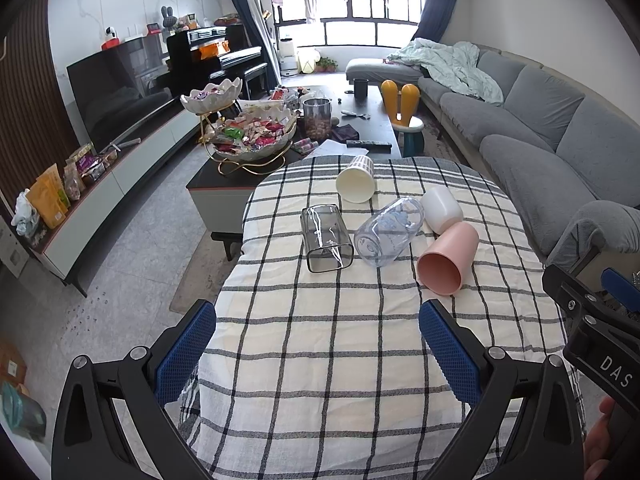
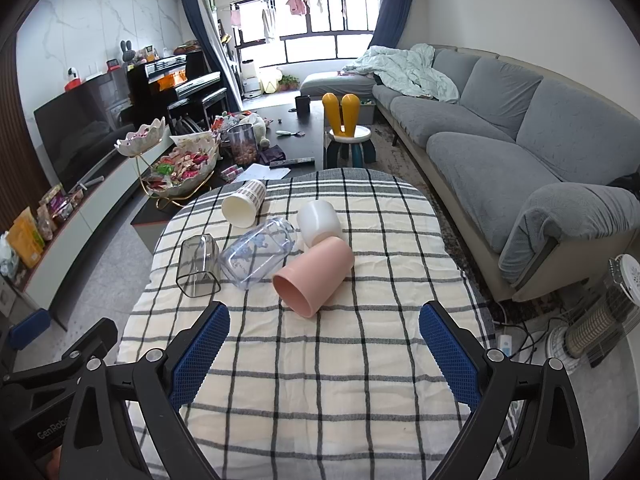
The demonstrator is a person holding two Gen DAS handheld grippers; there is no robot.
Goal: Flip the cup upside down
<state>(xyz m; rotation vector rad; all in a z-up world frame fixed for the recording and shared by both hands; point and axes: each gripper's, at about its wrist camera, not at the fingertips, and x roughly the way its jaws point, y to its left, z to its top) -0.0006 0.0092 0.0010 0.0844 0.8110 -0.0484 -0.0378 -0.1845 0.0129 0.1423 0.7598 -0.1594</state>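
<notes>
- On the side of the right claw (image 2: 323,354), seen at the right edge of the left wrist view, white letters read "DAS"; on the left claw (image 1: 318,354), seen low at the left of the right wrist view, the print reads "GenRobo", then it is cut off.
- The bench (image 1: 360,360) wears a cream cloth with a dark check, in a living room with a grey sofa (image 2: 500,120).
- Five cups lie on their sides near the far edge: a pink cup (image 2: 314,276), a white cup (image 2: 320,220), a clear printed cup (image 2: 258,258), a smoky square cup (image 2: 199,266) and a cream cup (image 2: 242,204) at the far left corner.
- The pink cup touches the white one, mouth toward the near edge.
- Both claws stand wide apart, holding nothing, above the near part of the bench.
- Beyond the far edge a dark coffee table (image 1: 376,120) carries a candy bowl (image 1: 256,136).
</notes>
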